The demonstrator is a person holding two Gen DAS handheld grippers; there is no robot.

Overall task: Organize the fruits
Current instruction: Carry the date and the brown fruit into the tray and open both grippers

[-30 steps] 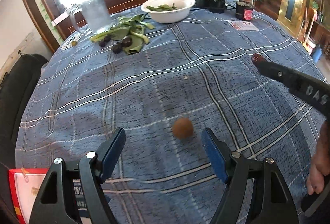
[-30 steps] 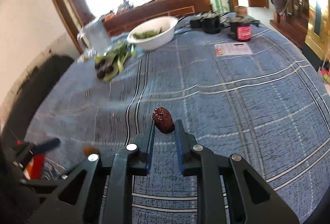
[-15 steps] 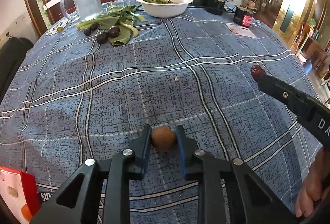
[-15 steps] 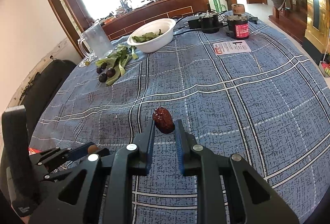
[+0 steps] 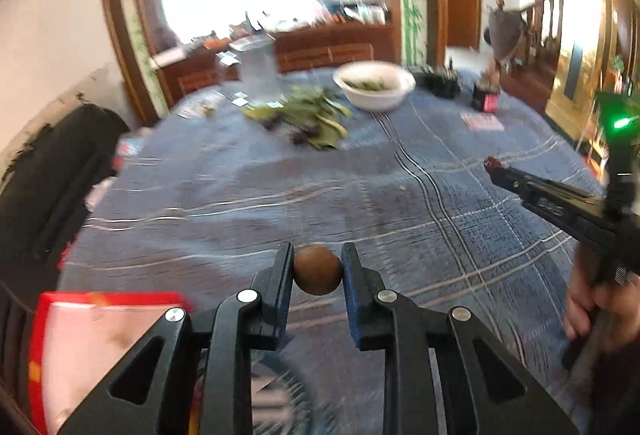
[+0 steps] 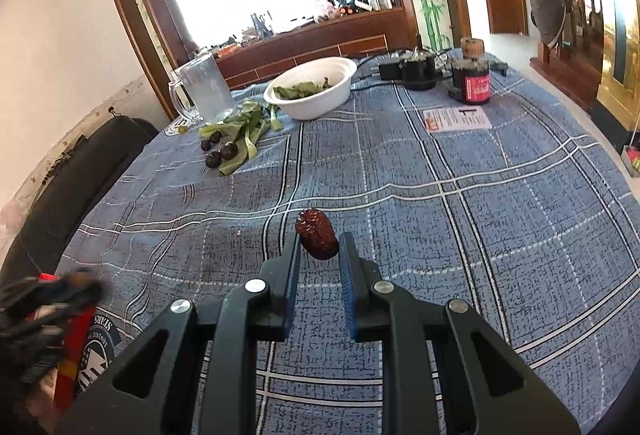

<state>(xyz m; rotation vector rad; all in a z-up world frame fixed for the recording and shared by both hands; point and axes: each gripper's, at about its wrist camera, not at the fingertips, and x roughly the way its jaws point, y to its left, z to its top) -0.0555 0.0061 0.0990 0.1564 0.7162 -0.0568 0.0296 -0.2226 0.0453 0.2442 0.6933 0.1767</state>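
Observation:
A small round brown fruit [image 5: 318, 270] is pinched between the blue pads of my left gripper [image 5: 318, 267], lifted above the blue checked tablecloth [image 5: 360, 195]. A wrinkled dark red date [image 6: 317, 239] sits clamped at the tips of my right gripper [image 6: 318, 249], also above the cloth. The right gripper [image 5: 490, 165] shows at the right edge of the left wrist view, the date a dark spot at its tip. Blurred at the lower left of the right wrist view is the left gripper [image 6: 82, 281].
At the far side stand a white bowl [image 6: 316, 101] with green leaves in it, a glass jug [image 6: 204, 89], loose leaves with dark round fruits [image 6: 222, 153], a red-labelled jar [image 6: 472, 83], black chargers and a paper card [image 6: 456, 119]. A red box [image 5: 100, 347] lies at the near left edge.
My left gripper closed on the brown fruit on the cloth, then lifted it and swung left; its view is now blurred. The right gripper has kept still, holding the date.

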